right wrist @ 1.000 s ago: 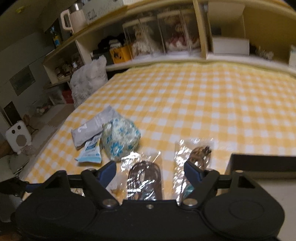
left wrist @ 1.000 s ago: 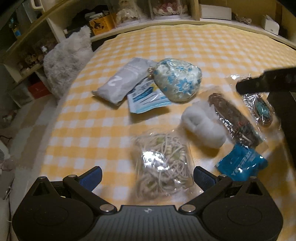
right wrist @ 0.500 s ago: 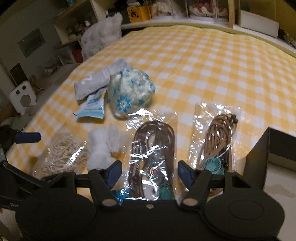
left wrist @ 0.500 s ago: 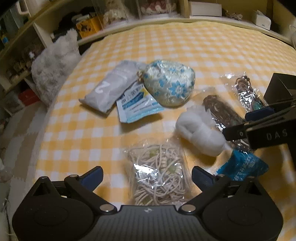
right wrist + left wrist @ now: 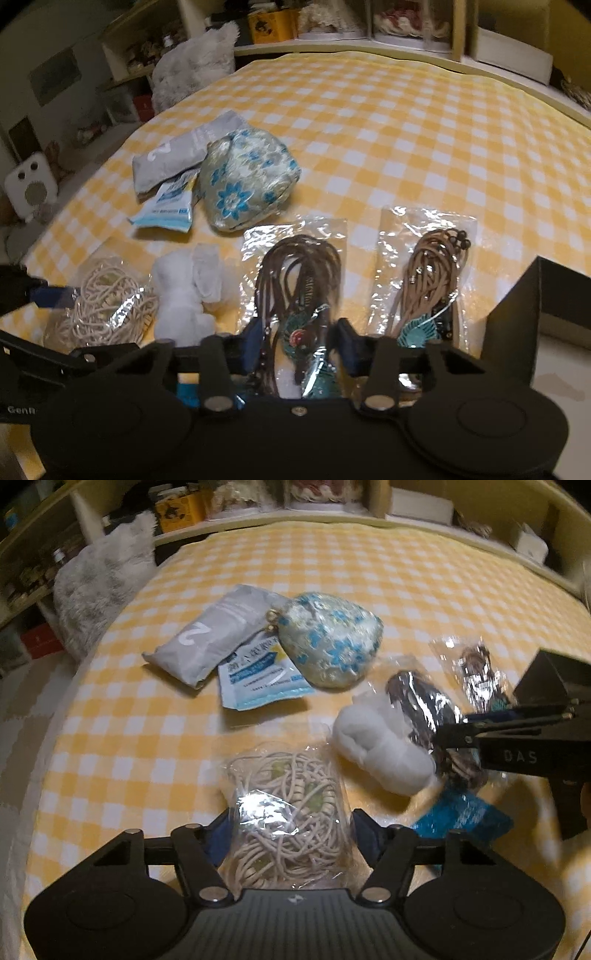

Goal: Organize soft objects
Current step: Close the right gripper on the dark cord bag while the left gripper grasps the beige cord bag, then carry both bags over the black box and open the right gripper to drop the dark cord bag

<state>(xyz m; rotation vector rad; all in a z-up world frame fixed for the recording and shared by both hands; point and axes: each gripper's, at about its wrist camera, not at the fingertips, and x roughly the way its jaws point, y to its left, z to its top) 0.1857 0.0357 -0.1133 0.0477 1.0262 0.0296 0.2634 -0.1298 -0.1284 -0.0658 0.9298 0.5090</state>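
On the yellow checked cover, a clear bag of cream cord (image 5: 284, 812) sits between the pads of my left gripper (image 5: 292, 832). Its jaws are closing and the pads touch the bag's sides. In the right wrist view, my right gripper (image 5: 299, 345) is closing on the near end of a bag of dark brown cord (image 5: 303, 273), and the plastic is pinched between its pads. A white fluffy wad (image 5: 380, 753) lies between the two bags. A bag of tan cord (image 5: 428, 269) lies right of the brown one.
Further back lie a blue floral pouch (image 5: 332, 642), a grey packet (image 5: 218, 642) and a blue-white sachet (image 5: 258, 679). A teal packet (image 5: 461, 812) lies near the right gripper. A black box (image 5: 535, 314) stands at the right, a fluffy grey cushion (image 5: 99, 587) at the far left, with shelves behind.
Both grippers have narrowed from wide open onto their bags. The right gripper has come down and forward over the brown cord bag. The left has stayed over the cream cord bag.
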